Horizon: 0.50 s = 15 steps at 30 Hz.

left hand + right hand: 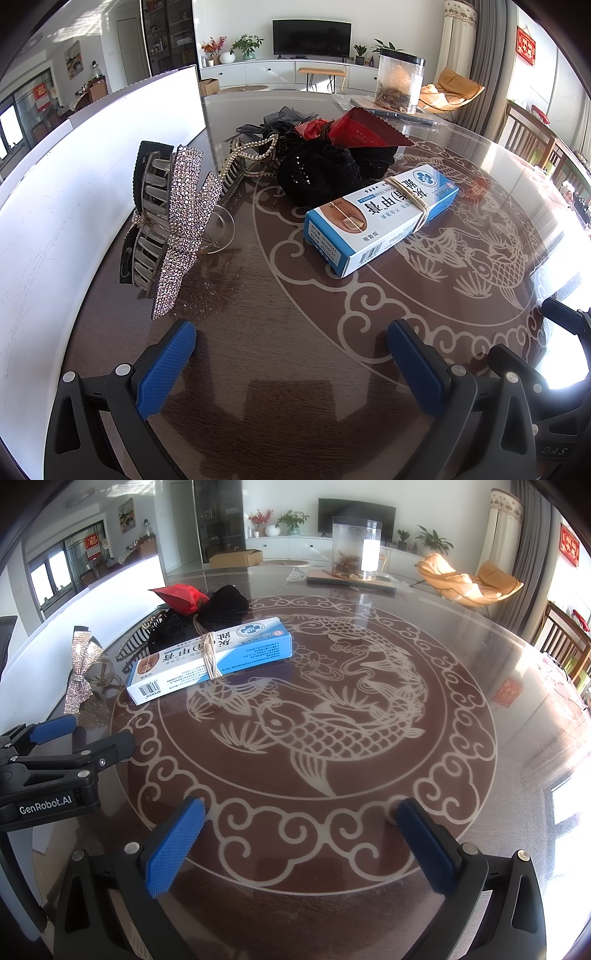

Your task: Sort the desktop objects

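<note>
Ointment carton point(380, 218): on the bench point(295, 350), mid-left, touching the black scrunchie point(319, 177); light, stiff card, take across its narrow sides.
Rhinestone hair claw point(173, 225): rigid, probably fragile; grasp the body.
Writing: "GenRobot.AI" on the left hand-held gripper point(77, 734); carton text Chinese.
Left hand-held gripper point(291, 363): spread, empty.
Right hand-held gripper point(299, 840): spread, empty.

A: Where does the left wrist camera look from?

B: Low over the dark glass-topped table with the pale fish pattern point(461, 258), facing the far television wall, close to the blue-and-white cardboard box bound with rubber bands point(380, 218).

A: And the right wrist view?

B: Same heading, from right of that box point(210, 661) and farther back. Both views share the box, the rhinestone bow hair claw point(173, 229) left of it point(81, 672), and the table point(461, 775).
</note>
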Motion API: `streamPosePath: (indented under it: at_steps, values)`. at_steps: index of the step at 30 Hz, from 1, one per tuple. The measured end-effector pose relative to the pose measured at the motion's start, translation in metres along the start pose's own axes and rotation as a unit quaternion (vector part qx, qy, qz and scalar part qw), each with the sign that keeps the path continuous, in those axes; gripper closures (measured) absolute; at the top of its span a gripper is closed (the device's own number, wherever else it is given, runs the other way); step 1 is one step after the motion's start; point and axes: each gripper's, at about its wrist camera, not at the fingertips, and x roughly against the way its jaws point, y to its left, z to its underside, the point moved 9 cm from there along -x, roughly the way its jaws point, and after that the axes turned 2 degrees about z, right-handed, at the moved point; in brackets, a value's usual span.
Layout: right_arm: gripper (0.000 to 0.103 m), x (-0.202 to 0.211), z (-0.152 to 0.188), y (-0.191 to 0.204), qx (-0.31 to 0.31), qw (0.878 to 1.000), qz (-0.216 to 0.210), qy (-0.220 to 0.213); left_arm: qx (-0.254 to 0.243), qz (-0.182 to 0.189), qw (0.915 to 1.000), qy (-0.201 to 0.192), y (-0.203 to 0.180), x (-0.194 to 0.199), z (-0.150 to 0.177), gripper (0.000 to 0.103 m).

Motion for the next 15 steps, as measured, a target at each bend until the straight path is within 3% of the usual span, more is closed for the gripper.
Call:
streamPosePath:
  at_steps: [15]
  values:
    - [0.0,0.0,0.0,-0.0001,0.0,1.0,0.0,0.0,0.0,0.0,1.0,0.0,-0.0004,-0.0009,-0.0005,0.0]
